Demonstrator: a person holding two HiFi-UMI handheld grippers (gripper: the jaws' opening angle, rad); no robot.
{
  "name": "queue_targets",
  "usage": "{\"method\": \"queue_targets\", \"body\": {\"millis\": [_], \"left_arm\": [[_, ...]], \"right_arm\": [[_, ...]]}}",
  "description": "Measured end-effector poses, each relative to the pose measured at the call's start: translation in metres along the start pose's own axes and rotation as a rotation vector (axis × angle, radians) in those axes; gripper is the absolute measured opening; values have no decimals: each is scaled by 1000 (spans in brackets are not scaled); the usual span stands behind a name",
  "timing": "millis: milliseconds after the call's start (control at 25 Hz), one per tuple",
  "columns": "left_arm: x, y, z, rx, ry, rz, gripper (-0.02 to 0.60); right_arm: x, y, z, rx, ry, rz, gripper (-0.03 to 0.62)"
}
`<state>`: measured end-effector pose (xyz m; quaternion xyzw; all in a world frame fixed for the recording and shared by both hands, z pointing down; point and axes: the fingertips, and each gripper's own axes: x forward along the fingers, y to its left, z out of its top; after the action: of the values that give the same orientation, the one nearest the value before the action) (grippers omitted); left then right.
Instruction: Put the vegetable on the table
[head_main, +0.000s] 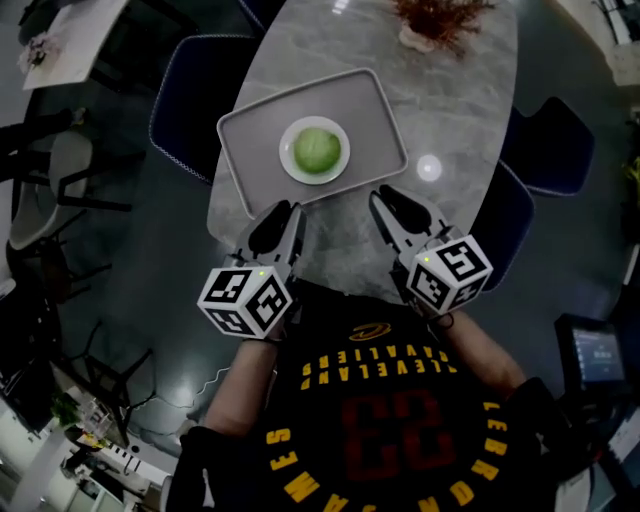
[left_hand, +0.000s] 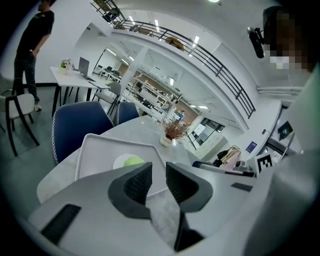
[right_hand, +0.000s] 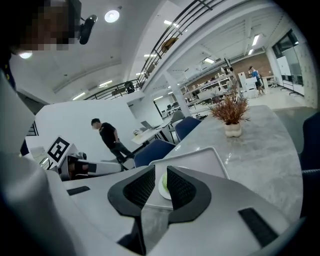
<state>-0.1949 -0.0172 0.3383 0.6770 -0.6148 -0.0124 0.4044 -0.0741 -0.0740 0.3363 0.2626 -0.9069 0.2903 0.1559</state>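
Note:
A round green vegetable (head_main: 316, 150) rests on a small white plate (head_main: 290, 135) in the middle of a grey tray (head_main: 250, 135) on the marble table (head_main: 460, 110). My left gripper (head_main: 285, 217) hovers at the tray's near left corner and my right gripper (head_main: 390, 205) at its near right corner. Both are open by a narrow gap and hold nothing. In the left gripper view the vegetable (left_hand: 133, 161) shows just beyond the left gripper (left_hand: 158, 172). In the right gripper view a sliver of the vegetable (right_hand: 163, 182) shows between the jaws of the right gripper (right_hand: 161, 181).
A pot of dried reddish plants (head_main: 435, 20) stands at the table's far end. Dark blue chairs (head_main: 185, 100) (head_main: 550, 145) flank the table. A person (left_hand: 30, 40) stands by a desk in the background. Bare tabletop lies right of the tray.

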Motion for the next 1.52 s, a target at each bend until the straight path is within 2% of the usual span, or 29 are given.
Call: {"method": "queue_targets", "body": {"millis": [280,480,680,760,1200,1520], "left_arm": [[25,69,5,-13,72,28,75],[43,99,-3,-18,132,54,75],[71,121,-28,-123,235,35,75],[80,131,-36,-120,272,45,75],[112,158,-59,-86,449,64,75],[113,164,-67,-126,486,61,75]], "right_arm": [[52,-16,-28,15,75,-78,72],[77,-41,-53,32,149,-149,72],[101,-65,-86,18,259,-179,72],[109,-70,-94,14,292,-184,72],[139,-88,-115,188,419,-214,72],[146,-83,-117,238,429,-210,71]]}}
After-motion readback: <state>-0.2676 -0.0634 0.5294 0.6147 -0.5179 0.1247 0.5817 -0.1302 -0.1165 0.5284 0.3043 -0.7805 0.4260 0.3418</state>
